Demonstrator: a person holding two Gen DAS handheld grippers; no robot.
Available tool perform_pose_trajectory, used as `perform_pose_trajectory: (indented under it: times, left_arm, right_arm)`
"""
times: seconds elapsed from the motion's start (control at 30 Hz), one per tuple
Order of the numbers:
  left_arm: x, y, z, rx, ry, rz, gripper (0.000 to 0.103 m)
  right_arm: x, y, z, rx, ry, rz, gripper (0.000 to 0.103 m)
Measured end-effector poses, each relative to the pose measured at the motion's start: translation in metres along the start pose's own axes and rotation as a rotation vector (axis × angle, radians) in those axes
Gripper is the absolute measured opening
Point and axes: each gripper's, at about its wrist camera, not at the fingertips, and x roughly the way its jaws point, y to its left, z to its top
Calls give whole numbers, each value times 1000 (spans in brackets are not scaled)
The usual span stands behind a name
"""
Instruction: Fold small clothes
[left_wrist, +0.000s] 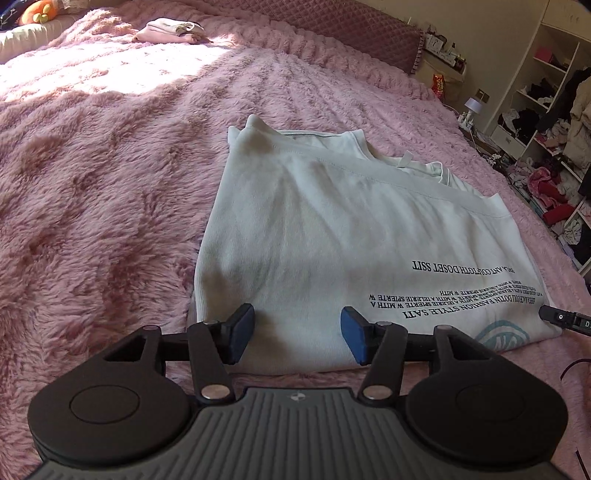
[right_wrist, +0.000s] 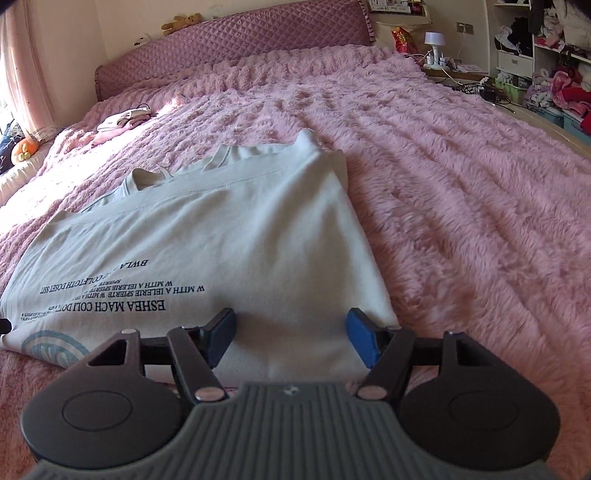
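A white T-shirt (left_wrist: 332, 236) with black printed text lies on the pink furry bedspread, its sides folded in and its collar at the far end. It also shows in the right wrist view (right_wrist: 229, 236). My left gripper (left_wrist: 297, 334) is open and empty over the shirt's near left corner. My right gripper (right_wrist: 290, 341) is open and empty over the shirt's near right corner. The tip of the right gripper (left_wrist: 565, 319) shows at the right edge of the left wrist view.
The pink bedspread (right_wrist: 461, 206) runs wide on all sides. A small pile of folded clothes (left_wrist: 171, 31) lies far off near the pillow end, also in the right wrist view (right_wrist: 123, 120). A quilted headboard (right_wrist: 236, 44) and cluttered shelves (right_wrist: 546, 55) stand beyond.
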Motion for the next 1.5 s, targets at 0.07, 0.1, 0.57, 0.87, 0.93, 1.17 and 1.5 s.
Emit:
perform_pose_trajectory:
  times: [0.07,0.1,0.57,0.87,0.93,1.17,1.5]
  left_arm:
    - [0,-1,-1,5,-2,-2,65]
    - [0,-2,-2,12,-1,-4,66]
    - [0,-6,-5,33,-16,-54,83]
    - [-1,4,-3,-18,-21,-109,86]
    - [-1,6,-4,-23,-27,-119,86]
    - [-1,8,-5,-22,-33,-140,87]
    - [-3,5,-3,-38,-27,-121,87]
  right_arm:
    - [0,-1,-1,-2,4,-4,62]
    - [-1,1,0,-12,6,-13,62]
    - [20,118,71,-259,-119,28,68]
    - [151,194,144,-358,-113,-171,72]
    - [174,204,156,-372,-86,-203,72]
    - [222,215,160,-458,24,-317,74]
    - [141,203,94,-577,4,-202,74]
